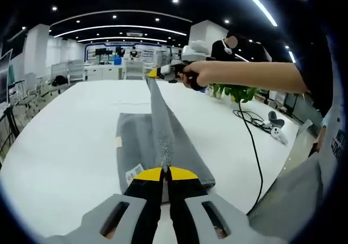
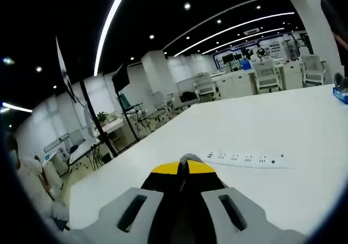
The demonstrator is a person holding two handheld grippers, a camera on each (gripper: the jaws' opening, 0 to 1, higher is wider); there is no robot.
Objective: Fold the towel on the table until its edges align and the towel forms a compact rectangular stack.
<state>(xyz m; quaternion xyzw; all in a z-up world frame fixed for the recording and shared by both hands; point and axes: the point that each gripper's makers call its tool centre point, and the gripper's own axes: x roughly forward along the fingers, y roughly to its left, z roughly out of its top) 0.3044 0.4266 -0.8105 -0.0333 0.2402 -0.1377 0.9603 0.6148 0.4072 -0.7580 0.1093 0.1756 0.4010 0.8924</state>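
1. The grey towel [image 1: 163,146] is seen in the left gripper view on the white table [image 1: 65,146], partly flat, with one edge lifted into a taut ridge between the two grippers.
2. The left gripper [image 1: 165,170] has its jaws pressed together on the near end of that raised edge.
3. The right gripper [image 1: 163,72] is held by a hand [image 1: 198,74] at the far end of the ridge; in the right gripper view its jaws [image 2: 184,165] are pinched on a small tuft of grey cloth.
4. A power strip [image 2: 247,158] lies on the table beyond.
5. Risks are judged as follows — a corner may slip out if the cloth is over-stretched, and uneven lowering would leave the edges misaligned.
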